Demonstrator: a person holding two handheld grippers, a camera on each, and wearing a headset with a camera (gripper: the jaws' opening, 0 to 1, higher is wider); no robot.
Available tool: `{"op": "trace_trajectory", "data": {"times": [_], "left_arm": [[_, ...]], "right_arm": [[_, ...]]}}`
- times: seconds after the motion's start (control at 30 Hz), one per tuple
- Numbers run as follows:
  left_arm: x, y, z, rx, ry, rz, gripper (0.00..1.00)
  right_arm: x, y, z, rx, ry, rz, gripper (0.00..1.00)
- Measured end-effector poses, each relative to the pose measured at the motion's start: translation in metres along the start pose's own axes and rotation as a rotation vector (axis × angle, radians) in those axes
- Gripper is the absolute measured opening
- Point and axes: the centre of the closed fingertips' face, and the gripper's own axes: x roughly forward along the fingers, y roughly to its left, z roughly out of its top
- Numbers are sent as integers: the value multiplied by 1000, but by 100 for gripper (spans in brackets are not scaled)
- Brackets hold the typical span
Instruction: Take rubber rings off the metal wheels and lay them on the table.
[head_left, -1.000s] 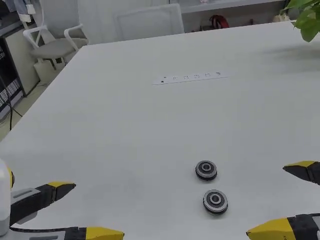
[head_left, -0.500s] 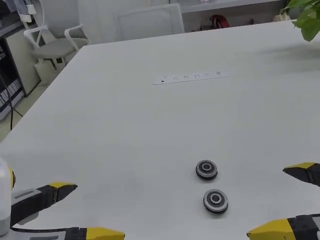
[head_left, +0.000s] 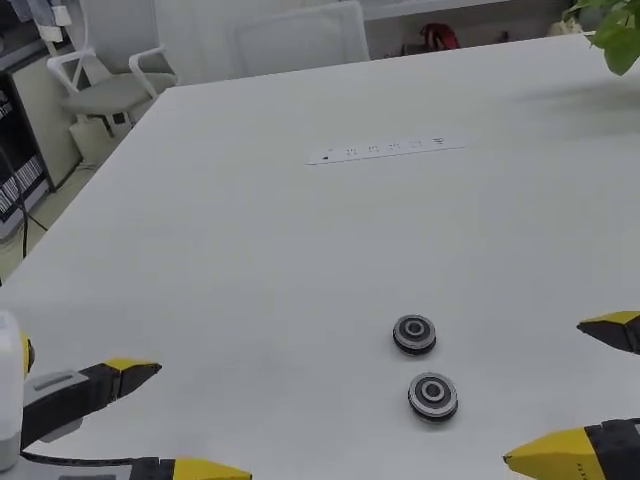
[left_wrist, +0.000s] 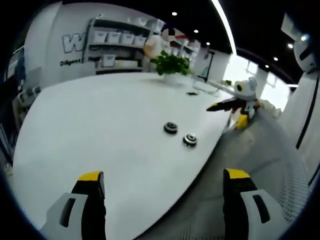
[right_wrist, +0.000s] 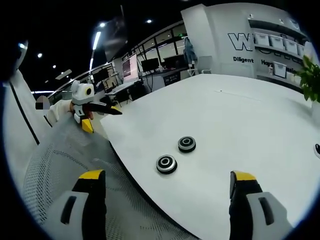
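Rubber rings (head_left: 397, 337) sit on both wheels (head_left: 433, 396) — none off yet. Left gripper (head_left: 170, 420) and right gripper (head_left: 567, 394) gape wide, empty.

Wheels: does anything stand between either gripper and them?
Nothing visible does. Only bare table lies between the open left gripper and the near wheel and far wheel, and the same holds for the open right gripper.

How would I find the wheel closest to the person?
Start at the big white table. Near its front edge lie two small, dark-rimmed metal wheels. Pick the nearer wheel, closest to that edge, just in front of the farther wheel.
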Motion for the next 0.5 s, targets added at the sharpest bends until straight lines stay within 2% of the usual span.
{"op": "trace_trajectory", "data": {"times": [0.07,0.17,0.3,0.5], "left_arm": [[-1,-3,4,47,-11,-10,100],[0,-8,4,51,-2,-28,100],[-1,-8,3,77,17,-25,100],[-2,-11,16,101,-3,-34,100]], "right_arm": [[0,0,-1,-5,8,1,100],[1,1,-5,-21,38,21,100],[0,-1,-3,-38,34,21,100],[-4,-9,2,-23,14,22,100]]}}
